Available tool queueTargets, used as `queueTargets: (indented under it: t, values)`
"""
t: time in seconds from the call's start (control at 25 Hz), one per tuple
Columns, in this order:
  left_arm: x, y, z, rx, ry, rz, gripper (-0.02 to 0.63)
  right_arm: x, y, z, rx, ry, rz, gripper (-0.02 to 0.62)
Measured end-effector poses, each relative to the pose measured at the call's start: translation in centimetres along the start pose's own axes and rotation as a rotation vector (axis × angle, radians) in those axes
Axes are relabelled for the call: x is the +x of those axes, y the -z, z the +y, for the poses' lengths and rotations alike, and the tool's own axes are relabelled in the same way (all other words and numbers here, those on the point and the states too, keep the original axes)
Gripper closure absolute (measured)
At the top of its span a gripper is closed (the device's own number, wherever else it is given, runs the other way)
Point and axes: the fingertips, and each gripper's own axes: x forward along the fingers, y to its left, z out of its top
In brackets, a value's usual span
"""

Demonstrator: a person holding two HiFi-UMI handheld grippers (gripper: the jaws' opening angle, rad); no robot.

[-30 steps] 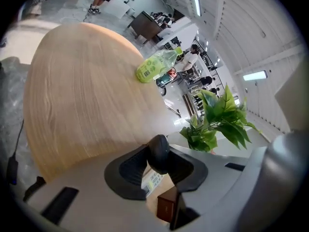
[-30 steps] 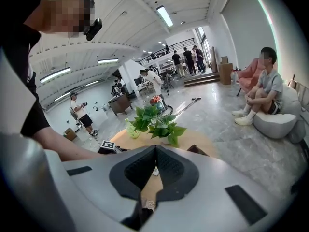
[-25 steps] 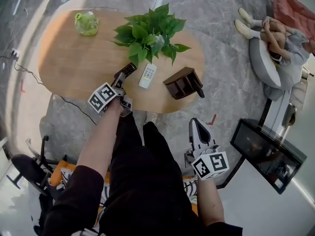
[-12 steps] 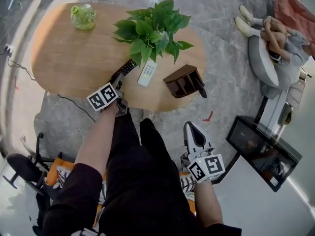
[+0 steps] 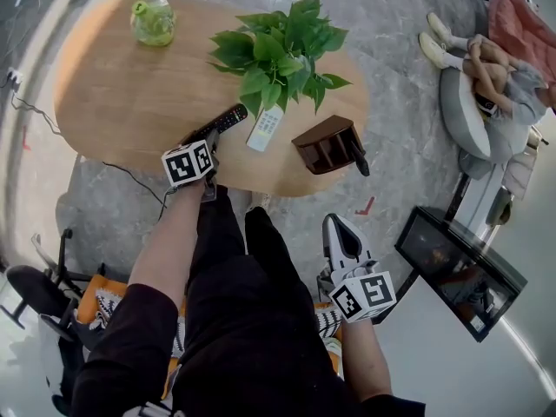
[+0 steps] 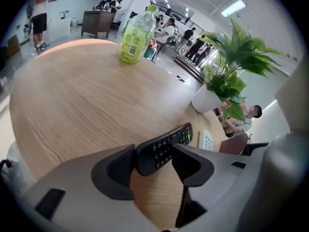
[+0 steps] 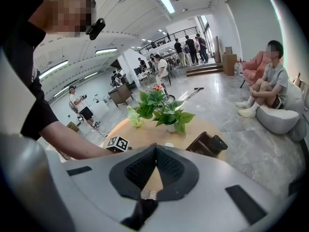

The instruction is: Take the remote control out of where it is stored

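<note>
L claw [image 6: 154, 157] spread, jaws just been opening. Black remote [image 6: 169, 143] lies on table [image 5: 122, 94], near end btw the 2 jaws, seemingly unpinched, long axis running ahead-right toward plant [image 5: 282, 55]. White remote [image 5: 266, 129] and holder [image 5: 328, 144] lie further right, nothing blocking. R claw [image 7: 154, 151] pressed shut, empty, well back off table.

You have wide bare tabletop [image 5: 113, 94] on the left, with only the green bottle [image 5: 154, 22] standing at the far side. The potted plant [image 5: 280, 50] fills the middle, its leaves crowding the far end of the white remote [image 5: 265, 129]. The black remote [image 5: 221, 122] lies just beside that one, and the brown holder [image 5: 330, 144] blocks the right, near the table's edge
</note>
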Motion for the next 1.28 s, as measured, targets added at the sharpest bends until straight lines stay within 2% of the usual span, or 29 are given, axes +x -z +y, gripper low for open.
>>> queueTargets:
  t: [0.12, 0.32, 0.52, 0.68, 0.8, 0.96, 1.08, 1.2, 1.28]
  values:
    - [0.2, 0.3, 0.8, 0.061, -0.051, 0.034, 0.379, 0.2, -0.3, -0.1, -0.003, 0.002, -0.004, 0.589]
    - [-1.2, -0.5, 1.1, 0.171, -0.117, 0.015, 0.357, 0.7, -1.0, -0.5, -0.003, 0.000, -0.027, 0.589]
    - [-3.0, -1.6, -0.3, 0.205, -0.107, -0.013, 0.357, 1.5, -3.8, 0.9, -0.061, -0.050, -0.078, 0.589]
    - [-6.1, -3.2, -3.7, 0.213, -0.046, -0.077, 0.359, 0.5, -5.7, 1.9, -0.092, -0.070, -0.122, 0.589]
    - [-9.6, -4.7, -7.5, 0.241, 0.029, -0.145, 0.360, -1.3, -7.1, 2.4, -0.120, -0.072, -0.151, 0.589]
    - [-15.1, -9.4, -12.6, 0.343, 0.074, -0.300, 0.473, -3.6, -10.7, 2.2, -0.170, -0.076, -0.243, 0.589]
    - [-19.8, -11.3, -16.7, 0.428, 0.089, -0.408, 0.557, -6.2, -12.4, 1.1, -0.177, -0.057, -0.299, 0.589]
    - [-24.8, -12.3, -21.7, 0.517, 0.143, -0.514, 0.595, -8.7, -13.4, -0.5, -0.176, -0.041, -0.341, 0.589]
    - [-28.0, -12.2, -24.9, 0.579, 0.185, -0.572, 0.597, -10.1, -13.9, -1.4, -0.168, -0.033, -0.370, 0.589]
